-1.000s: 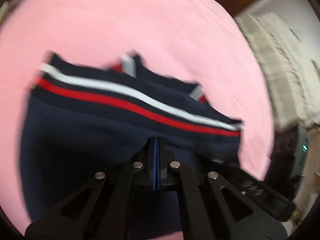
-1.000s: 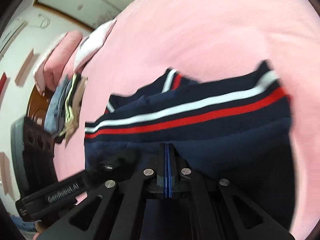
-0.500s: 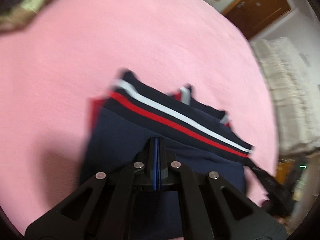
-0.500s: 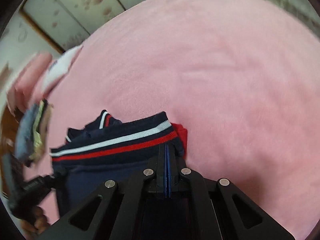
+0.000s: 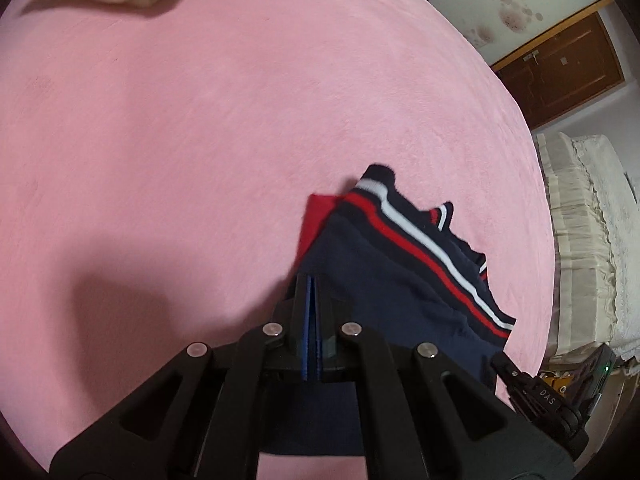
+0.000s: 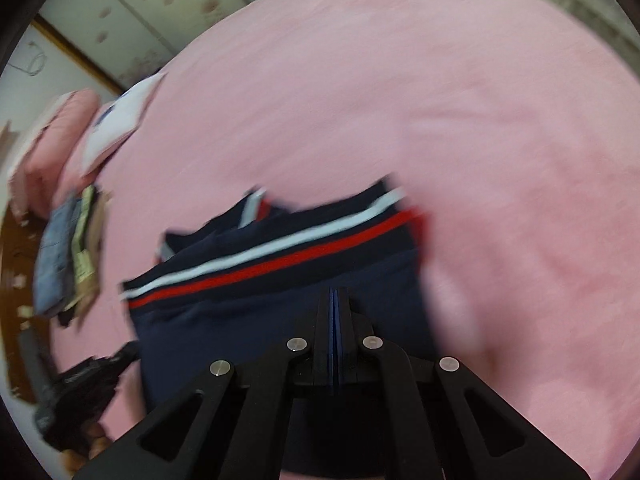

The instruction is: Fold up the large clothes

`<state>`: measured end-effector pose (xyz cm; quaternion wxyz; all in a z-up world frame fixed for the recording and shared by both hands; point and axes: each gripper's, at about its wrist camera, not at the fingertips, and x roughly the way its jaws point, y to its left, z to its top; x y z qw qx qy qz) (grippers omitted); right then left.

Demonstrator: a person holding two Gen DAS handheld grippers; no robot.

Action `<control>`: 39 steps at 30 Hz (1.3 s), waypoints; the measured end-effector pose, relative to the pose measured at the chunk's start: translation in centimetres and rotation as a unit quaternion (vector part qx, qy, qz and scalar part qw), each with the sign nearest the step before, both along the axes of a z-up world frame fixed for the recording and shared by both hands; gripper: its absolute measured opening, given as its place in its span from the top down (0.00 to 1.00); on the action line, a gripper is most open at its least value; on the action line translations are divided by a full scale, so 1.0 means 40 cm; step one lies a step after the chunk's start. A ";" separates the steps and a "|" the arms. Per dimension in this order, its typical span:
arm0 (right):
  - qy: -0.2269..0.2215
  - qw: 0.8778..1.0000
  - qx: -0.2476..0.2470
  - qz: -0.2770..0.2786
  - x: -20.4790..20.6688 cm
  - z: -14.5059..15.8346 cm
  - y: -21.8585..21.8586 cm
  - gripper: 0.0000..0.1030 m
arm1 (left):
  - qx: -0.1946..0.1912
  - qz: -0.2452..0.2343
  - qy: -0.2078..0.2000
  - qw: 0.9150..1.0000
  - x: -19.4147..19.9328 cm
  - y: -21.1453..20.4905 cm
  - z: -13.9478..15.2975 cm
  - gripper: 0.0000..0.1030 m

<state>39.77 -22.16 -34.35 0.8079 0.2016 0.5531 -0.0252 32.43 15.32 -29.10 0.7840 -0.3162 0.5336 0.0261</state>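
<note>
Both grippers' fingers [image 5: 311,292], clamped shut on the navy knit garment with red-and-white stripes [image 5: 400,264], carry it mid-fold above the pink plush bed cover [image 5: 200,120]; next, lay it flat.

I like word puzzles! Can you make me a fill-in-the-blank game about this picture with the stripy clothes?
The bed cover under everything is ____.
The navy garment has a white stripe beside a ____ stripe.
Both the left claw and the right claw are pinched ____ on the navy garment.

Missing words: pink; red; shut
</note>
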 end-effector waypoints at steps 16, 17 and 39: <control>0.077 0.990 -0.012 0.120 -0.032 -0.111 0.318 0.99 | -0.046 0.002 0.039 0.998 -0.186 0.036 0.012 1.00; 0.080 0.990 -0.023 0.118 -0.034 -0.106 0.321 0.99 | -0.050 0.002 0.046 0.998 -0.194 0.036 0.010 1.00; 0.082 0.992 0.088 0.043 -0.064 -0.200 0.294 0.99 | -0.234 0.009 0.049 0.971 -0.154 -0.032 -0.138 0.47</control>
